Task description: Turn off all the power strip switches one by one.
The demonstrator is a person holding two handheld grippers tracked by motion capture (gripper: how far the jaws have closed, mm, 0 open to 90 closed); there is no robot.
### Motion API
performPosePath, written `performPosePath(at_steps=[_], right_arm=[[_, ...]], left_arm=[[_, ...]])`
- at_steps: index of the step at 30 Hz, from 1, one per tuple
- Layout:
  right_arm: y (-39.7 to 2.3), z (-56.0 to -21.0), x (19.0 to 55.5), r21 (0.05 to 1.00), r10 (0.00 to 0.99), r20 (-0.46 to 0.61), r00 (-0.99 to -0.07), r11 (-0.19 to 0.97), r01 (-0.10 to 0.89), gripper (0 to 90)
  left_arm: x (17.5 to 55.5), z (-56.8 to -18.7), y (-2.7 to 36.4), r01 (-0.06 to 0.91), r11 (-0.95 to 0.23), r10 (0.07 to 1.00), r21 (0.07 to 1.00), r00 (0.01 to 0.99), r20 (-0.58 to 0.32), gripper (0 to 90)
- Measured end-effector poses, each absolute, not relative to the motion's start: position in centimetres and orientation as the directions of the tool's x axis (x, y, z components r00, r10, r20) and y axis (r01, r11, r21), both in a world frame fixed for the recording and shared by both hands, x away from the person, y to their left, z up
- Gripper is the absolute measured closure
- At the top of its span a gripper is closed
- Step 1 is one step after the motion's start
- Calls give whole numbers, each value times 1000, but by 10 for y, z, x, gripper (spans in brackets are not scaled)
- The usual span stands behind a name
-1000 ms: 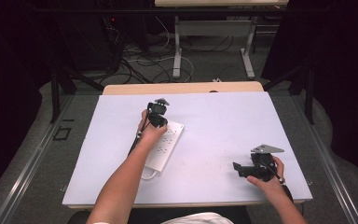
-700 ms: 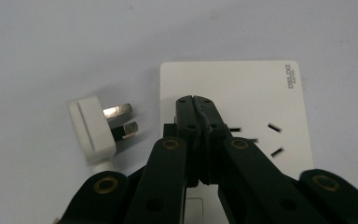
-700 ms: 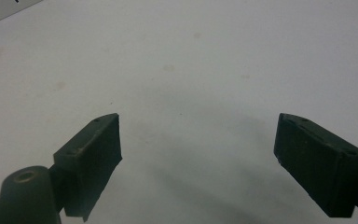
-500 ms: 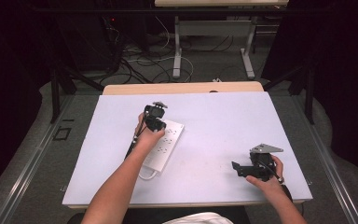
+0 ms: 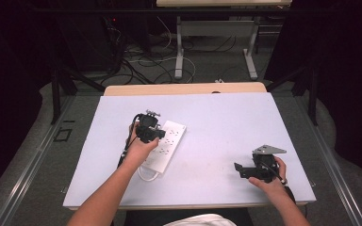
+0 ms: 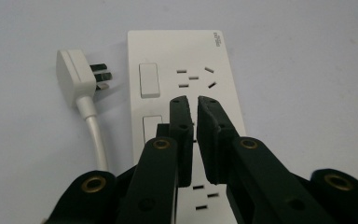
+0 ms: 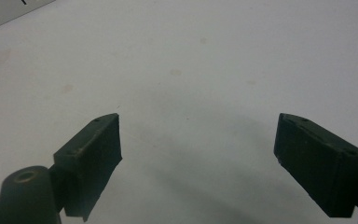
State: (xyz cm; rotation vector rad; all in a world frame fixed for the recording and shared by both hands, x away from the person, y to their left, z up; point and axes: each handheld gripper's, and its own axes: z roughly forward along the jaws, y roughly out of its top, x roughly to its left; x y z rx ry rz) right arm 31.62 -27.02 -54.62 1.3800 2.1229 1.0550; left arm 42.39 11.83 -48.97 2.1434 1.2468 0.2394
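Note:
A white power strip (image 5: 168, 141) lies at an angle left of the table's middle, with its white plug (image 6: 77, 77) and cord beside it. In the left gripper view the strip (image 6: 186, 70) shows two switches and several sockets. My left gripper (image 5: 156, 136) points down over the strip's middle. The left gripper's jaws (image 6: 192, 100) stand a narrow slit apart, have just been opening, and hold nothing. My right gripper (image 5: 239, 168) rests near the table's front right. In its own view the right gripper (image 7: 198, 140) is wide open over bare table.
The white table top (image 5: 226, 122) has a wooden strip along its far edge. A corner of the power strip (image 7: 9, 11) shows at the top left of the right gripper view. Table legs and cables stand on the floor beyond.
My left hand has moved along the strip toward its near left end. The right hand has kept still.

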Motion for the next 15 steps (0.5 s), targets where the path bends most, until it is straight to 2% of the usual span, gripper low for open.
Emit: performPosePath(at_steps=[12, 15], right_arm=[[-270, -547, 316, 763, 900, 78, -429, 223, 606, 143], [-271, -547, 316, 764, 900, 75, -429, 225, 604, 143]], left_arm=[[393, -480, 150, 707, -269, 804, 655, 539, -252, 700], [383, -478, 162, 692, -245, 808, 679, 533, -252, 660]])
